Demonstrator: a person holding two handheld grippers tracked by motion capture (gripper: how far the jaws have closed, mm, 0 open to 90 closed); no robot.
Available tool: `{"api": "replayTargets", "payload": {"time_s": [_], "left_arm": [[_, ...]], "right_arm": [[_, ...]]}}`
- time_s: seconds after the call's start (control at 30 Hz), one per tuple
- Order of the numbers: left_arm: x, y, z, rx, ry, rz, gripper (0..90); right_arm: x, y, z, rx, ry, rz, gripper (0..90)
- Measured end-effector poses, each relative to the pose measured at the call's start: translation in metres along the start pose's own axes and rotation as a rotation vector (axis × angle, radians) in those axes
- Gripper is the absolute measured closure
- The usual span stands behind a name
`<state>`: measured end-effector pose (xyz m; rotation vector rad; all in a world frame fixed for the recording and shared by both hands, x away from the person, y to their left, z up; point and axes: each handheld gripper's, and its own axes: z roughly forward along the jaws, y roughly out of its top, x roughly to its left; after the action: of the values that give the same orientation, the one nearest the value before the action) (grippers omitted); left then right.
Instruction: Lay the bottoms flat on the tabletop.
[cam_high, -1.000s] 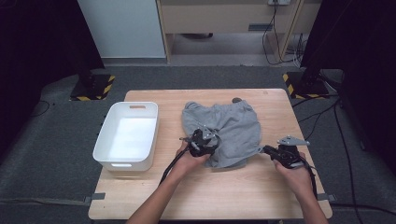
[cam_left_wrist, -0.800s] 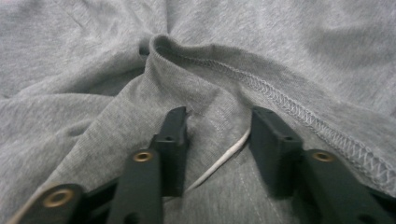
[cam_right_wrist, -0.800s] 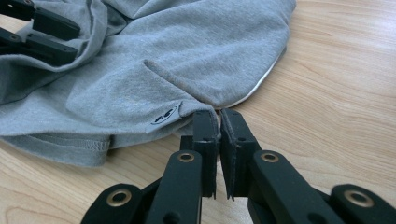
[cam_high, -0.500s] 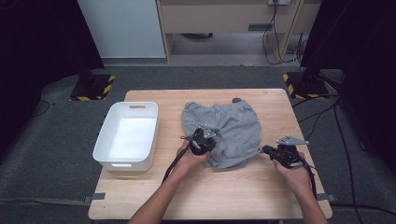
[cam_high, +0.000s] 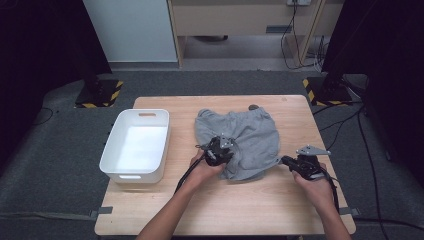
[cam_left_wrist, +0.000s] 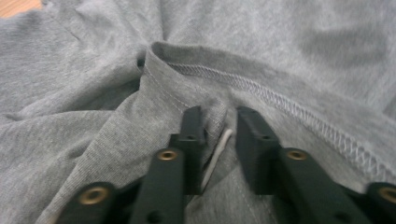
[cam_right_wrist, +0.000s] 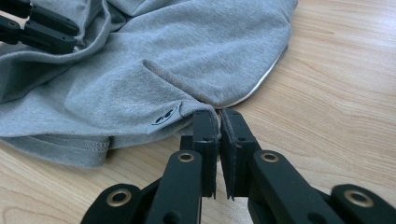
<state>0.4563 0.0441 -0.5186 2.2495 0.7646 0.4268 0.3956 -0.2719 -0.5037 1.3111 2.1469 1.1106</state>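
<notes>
Meanwhile, right gripper (cam_right_wrist: 218, 116) fingers clenched on grey shorts (cam_high: 247, 135) corner, left gripper (cam_left_wrist: 219, 123) fingers just reopening, fabric between, unpinched.

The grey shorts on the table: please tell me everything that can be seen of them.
The grey shorts look like soft knitted cotton, with stitched hems, a small tag with a black mark, and a white cord. They lie crumpled on the wooden table, right of the white bin. The right gripper is shut on their edge. The left gripper rests on a fold, its jaws slightly apart and just opening.
</notes>
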Motion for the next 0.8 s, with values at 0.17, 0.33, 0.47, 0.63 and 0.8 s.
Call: {"api": "replayTargets", "payload": {"time_s": [0.17,0.33,0.47,0.63,0.8], "left_arm": [[0.001,0.002,0.002,-0.019,0.009,-0.032,56.5],[0.000,0.001,0.010,0.007,0.018,-0.025,60.7],[0.001,0.001,0.009,0.013,0.022,-0.031,73.8],[0.002,0.002,0.002,0.020,0.025,-0.014,81.7],[0.003,0.005,-0.015,-0.012,0.047,-0.003,81.6]], "right_arm": [[0.000,0.000,0.000,0.003,0.001,-0.002,85.4],[0.000,0.000,0.001,0.003,0.001,0.000,85.4],[0.000,0.000,0.001,0.005,0.001,-0.002,85.4],[0.000,0.000,0.002,0.008,0.001,-0.002,85.4],[0.000,0.000,0.002,0.010,0.000,-0.005,85.4]]}}
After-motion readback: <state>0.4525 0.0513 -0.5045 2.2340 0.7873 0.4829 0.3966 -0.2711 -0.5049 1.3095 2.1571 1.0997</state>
